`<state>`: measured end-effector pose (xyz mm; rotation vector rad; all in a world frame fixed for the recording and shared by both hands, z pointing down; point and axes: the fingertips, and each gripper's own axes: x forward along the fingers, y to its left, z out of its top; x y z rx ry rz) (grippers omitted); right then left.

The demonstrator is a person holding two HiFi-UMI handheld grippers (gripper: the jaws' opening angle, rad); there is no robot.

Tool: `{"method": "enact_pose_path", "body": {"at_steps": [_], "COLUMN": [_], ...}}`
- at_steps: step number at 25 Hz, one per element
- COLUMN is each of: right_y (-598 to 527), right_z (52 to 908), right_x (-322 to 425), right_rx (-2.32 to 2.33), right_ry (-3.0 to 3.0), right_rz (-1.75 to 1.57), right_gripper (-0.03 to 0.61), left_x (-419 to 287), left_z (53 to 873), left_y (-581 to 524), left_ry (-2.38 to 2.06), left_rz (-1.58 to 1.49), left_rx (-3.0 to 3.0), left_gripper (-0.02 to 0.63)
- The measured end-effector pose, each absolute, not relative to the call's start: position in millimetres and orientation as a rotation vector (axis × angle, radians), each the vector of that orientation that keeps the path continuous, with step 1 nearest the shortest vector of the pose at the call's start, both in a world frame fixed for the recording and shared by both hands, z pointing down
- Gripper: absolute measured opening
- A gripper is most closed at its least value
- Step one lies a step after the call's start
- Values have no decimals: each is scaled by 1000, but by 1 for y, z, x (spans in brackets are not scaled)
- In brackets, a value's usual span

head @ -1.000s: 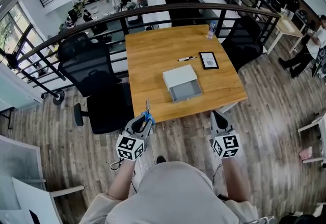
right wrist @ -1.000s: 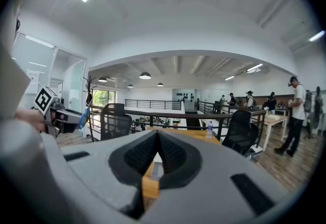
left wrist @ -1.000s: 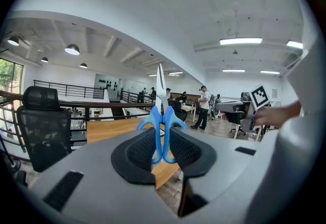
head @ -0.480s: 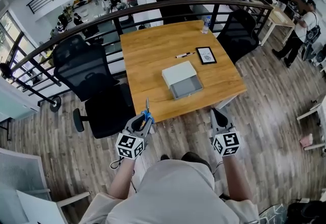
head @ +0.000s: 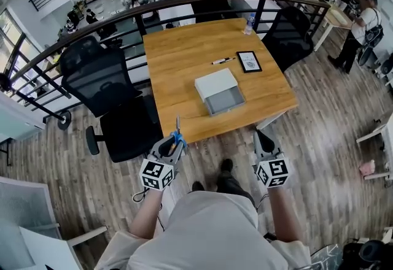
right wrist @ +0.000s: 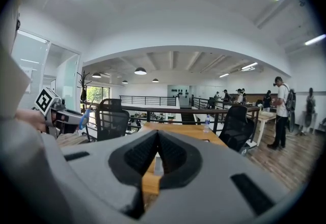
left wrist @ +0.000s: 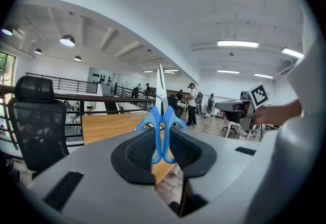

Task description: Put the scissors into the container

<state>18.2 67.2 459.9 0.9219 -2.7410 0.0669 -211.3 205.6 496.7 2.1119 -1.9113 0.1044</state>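
Blue-handled scissors [head: 177, 132] stand blades-up in my left gripper [head: 174, 141], which is shut on the handles just short of the table's near edge. The left gripper view shows the blue loops [left wrist: 162, 122] pinched between the black pads, with the blade rising above them. My right gripper [head: 261, 137] is shut and holds nothing; its pads [right wrist: 144, 149] meet at the tips. The container [head: 220, 92], a white box with a grey open tray, lies on the wooden table [head: 178, 60] ahead of both grippers.
A pen [head: 224, 61], a dark framed tablet [head: 249, 61] and a water bottle [head: 248, 23] lie beyond the container. Black office chairs stand to the left [head: 101, 81] and at the far right [head: 288, 29]. A curved railing [head: 92, 32] runs behind the table. People stand far off.
The person has stepped toward the table, and a shoe now shows on the floor between the grippers. Both grippers keep their pose, and the scissors stay gripped.
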Motion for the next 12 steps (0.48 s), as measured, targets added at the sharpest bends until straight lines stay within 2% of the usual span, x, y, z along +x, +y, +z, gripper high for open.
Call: {"method": "enact_pose_path", "body": {"at_steps": [12], "right_y": [-2], "right_z": [478], "right_x": [-2], "right_rx": [830], "right_ry": [-2751], "right_rz": [110], "right_gripper": [3], "left_x": [-216], "left_z": [499], "left_y": [153], "left_ry": [-1962], "left_rz": [154], "left_rx": [2040], "left_gripper": [78]}}
